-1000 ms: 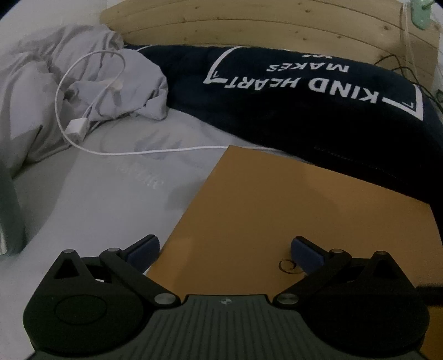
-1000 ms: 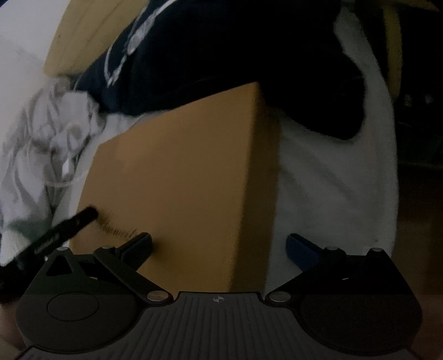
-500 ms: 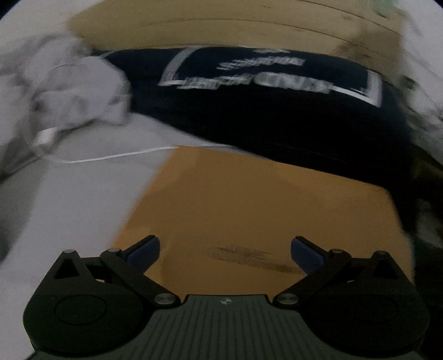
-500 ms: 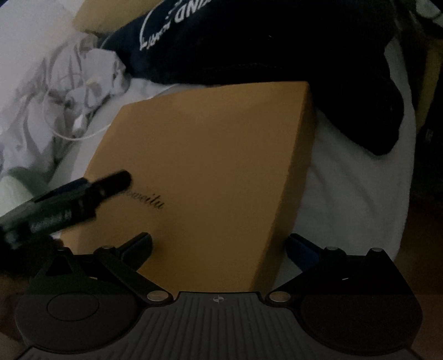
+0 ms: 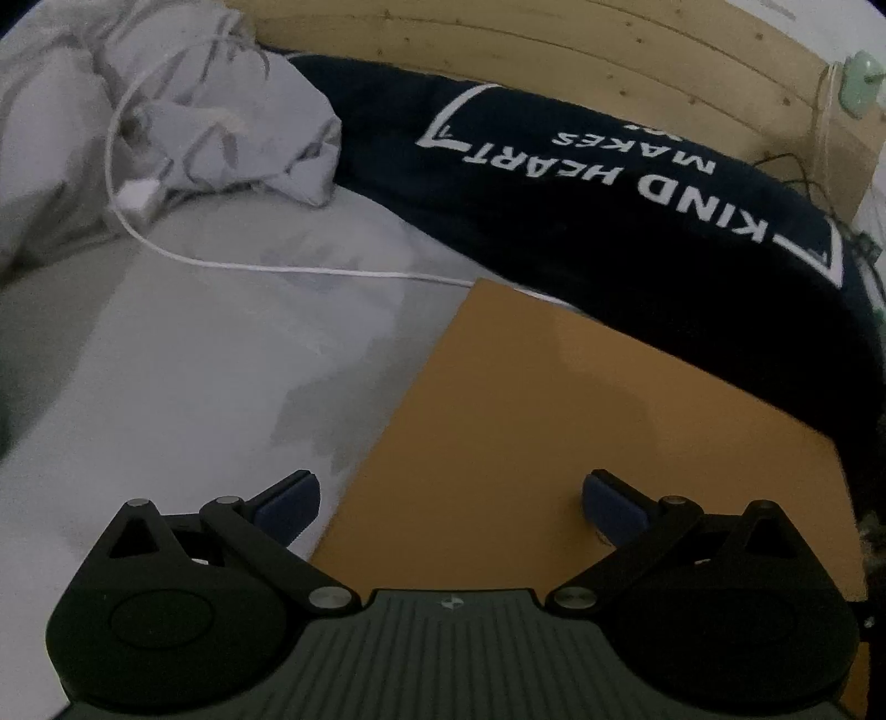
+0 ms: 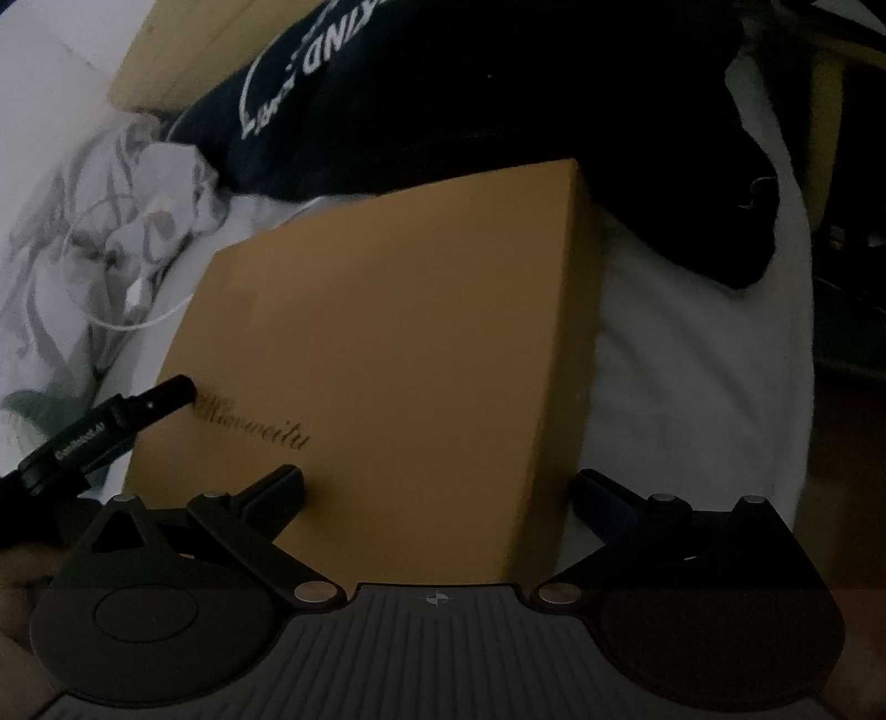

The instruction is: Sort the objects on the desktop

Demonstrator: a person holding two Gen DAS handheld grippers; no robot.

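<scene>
A flat mustard-yellow box with script lettering lies on a white bed sheet; it also shows in the right wrist view. My left gripper is open and empty, straddling the box's near left edge. My right gripper is open and empty, with its jaws spread across the box's near right corner. The left gripper shows as a black bar at the box's left edge in the right wrist view.
A navy pillow with white lettering lies behind the box against a wooden headboard. A crumpled grey blanket carries a white charging cable and plug. The bed edge and dark floor lie right.
The left wrist view swung right over the box, then back left to its near left edge. The right gripper moved closer to the box's near right corner. Both grippers stayed open.
</scene>
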